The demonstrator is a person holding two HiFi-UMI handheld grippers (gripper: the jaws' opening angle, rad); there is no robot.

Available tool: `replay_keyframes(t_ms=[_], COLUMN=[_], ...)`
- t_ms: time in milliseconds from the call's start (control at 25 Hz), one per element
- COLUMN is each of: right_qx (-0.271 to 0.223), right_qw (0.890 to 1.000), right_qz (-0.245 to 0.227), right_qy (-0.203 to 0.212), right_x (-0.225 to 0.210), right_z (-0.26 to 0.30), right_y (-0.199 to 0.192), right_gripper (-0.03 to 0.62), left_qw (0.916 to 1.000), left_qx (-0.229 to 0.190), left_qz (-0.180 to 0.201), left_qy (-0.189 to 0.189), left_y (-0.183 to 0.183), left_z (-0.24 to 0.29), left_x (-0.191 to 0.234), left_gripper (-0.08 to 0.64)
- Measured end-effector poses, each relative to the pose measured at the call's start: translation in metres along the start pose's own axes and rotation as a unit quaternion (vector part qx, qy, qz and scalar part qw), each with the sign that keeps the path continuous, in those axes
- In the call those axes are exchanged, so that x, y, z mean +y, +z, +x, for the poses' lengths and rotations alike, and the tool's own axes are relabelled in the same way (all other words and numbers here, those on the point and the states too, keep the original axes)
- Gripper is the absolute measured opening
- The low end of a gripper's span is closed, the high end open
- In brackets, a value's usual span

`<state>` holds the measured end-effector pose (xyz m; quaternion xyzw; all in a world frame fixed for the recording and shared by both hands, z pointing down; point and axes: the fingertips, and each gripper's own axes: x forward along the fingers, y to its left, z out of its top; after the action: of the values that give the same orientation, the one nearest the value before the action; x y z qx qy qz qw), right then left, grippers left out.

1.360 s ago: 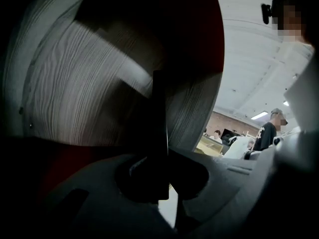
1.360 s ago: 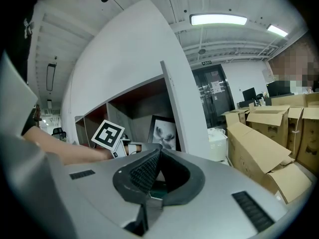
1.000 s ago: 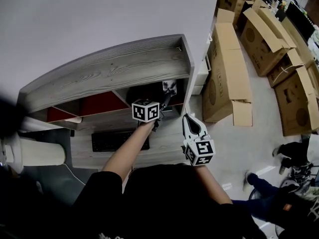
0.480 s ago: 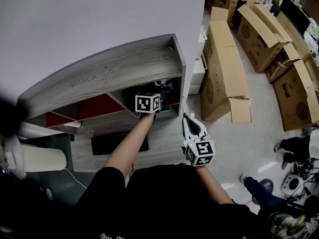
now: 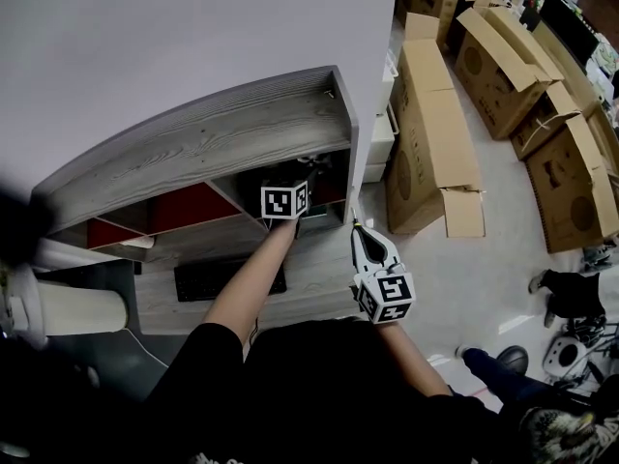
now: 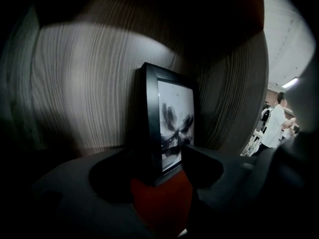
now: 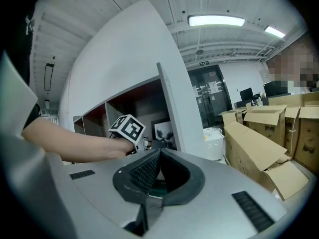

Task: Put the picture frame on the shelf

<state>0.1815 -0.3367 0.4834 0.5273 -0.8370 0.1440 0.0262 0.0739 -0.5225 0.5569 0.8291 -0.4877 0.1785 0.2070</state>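
The black picture frame (image 6: 167, 123) with a dark flower print stands upright on the red floor of a compartment in the grey wooden shelf (image 5: 213, 133). My left gripper (image 6: 162, 156) reaches into that compartment. Its jaws are opening, and the frame's lower edge stands between them with a gap on the left side. In the head view only the left gripper's marker cube (image 5: 284, 201) shows at the compartment mouth. The right gripper view shows the frame (image 7: 163, 133) just beyond that cube (image 7: 127, 129). My right gripper (image 5: 356, 230) hangs in front of the shelf's right end, shut and holding nothing.
Several cardboard boxes (image 5: 435, 133) lie on the floor to the right of the shelf. A low white cabinet (image 5: 379, 138) stands against the shelf's end panel. A black keyboard (image 5: 227, 278) lies on the desk under my left arm. A white cylinder (image 5: 68, 307) is at the left.
My left gripper has gone deeper into the compartment with the frame, and the frame now stands on the shelf floor. The right gripper has hardly moved.
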Motion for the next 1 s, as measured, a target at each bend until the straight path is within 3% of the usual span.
replay_keyframes(t_ms=[200,480,760,1000], right_qx=[-0.005,0.002,0.019,0.028], right_qw=[1.000,1.000,0.999,0.999], right_qz=[-0.004,-0.012,-0.018,-0.035], right_qy=[-0.016,-0.021,-0.028,-0.017], right_x=[0.000,0.003,0.030,0.079], right_z=[-0.003,-0.005,-0.014,-0.027], right_y=[0.001,-0.007,-0.022,-0.028], right_gripper=[0.012,0.012,0.012,0.012], left_qw=[0.9996,0.9980,0.9934,0.9892], left_qx=[-0.027,-0.059,-0.089,-0.128], left_qz=[-0.007,-0.019,-0.053,-0.063], left_qy=[0.009,-0.008,-0.048,-0.036], left_y=[-0.002,-0.022,-0.055,-0.081], left_z=[-0.015,-0.064,-0.153,-0.247], left_x=[0.003,-0.011,-0.033,-0.019], left_gripper=[0.291,0.291,0.291,0.258])
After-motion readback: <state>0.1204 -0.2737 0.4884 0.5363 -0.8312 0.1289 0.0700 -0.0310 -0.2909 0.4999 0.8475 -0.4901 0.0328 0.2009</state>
